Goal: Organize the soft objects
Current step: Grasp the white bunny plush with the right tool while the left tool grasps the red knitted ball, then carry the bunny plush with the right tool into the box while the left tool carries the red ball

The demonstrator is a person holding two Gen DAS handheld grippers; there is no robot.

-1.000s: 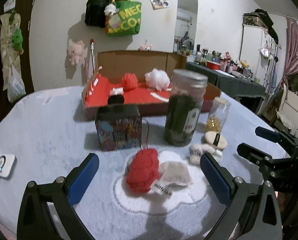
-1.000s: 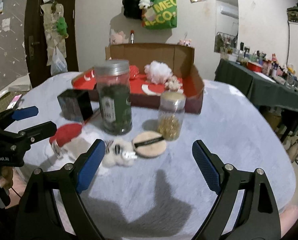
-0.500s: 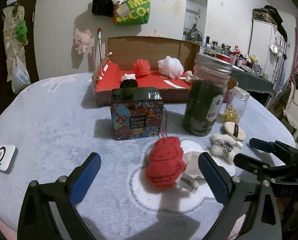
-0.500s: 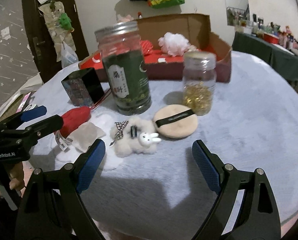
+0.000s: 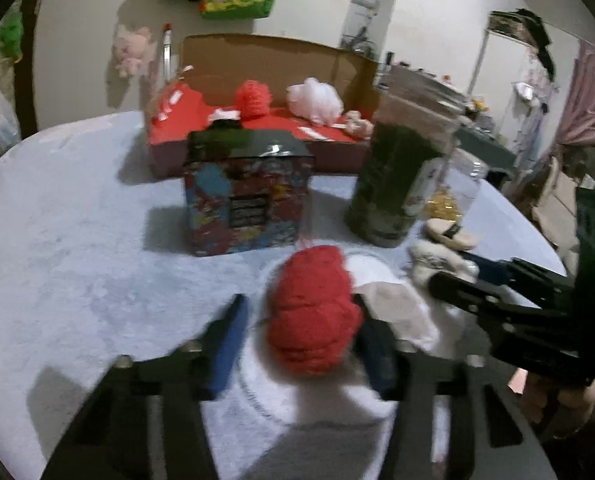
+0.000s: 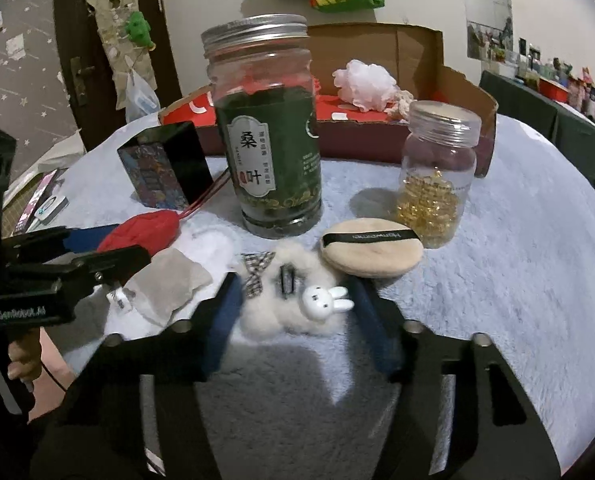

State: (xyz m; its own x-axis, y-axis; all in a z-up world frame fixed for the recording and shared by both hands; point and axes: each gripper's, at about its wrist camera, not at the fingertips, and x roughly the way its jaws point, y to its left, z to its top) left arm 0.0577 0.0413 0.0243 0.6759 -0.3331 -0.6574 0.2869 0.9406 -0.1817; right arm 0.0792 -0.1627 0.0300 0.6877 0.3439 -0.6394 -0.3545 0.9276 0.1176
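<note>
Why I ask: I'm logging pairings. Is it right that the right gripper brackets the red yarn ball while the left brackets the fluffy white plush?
Swapped. The left wrist view shows the left gripper around the red yarn ball; the right gripper brackets the fluffy white plush.

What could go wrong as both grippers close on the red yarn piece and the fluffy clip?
The left gripper has just been closing around the red yarn piece; its cord runs toward the patterned tin and may snag there.

The right gripper has just been closing around the fluffy clip, which touches the powder puff; the puff may get dragged along.
</note>
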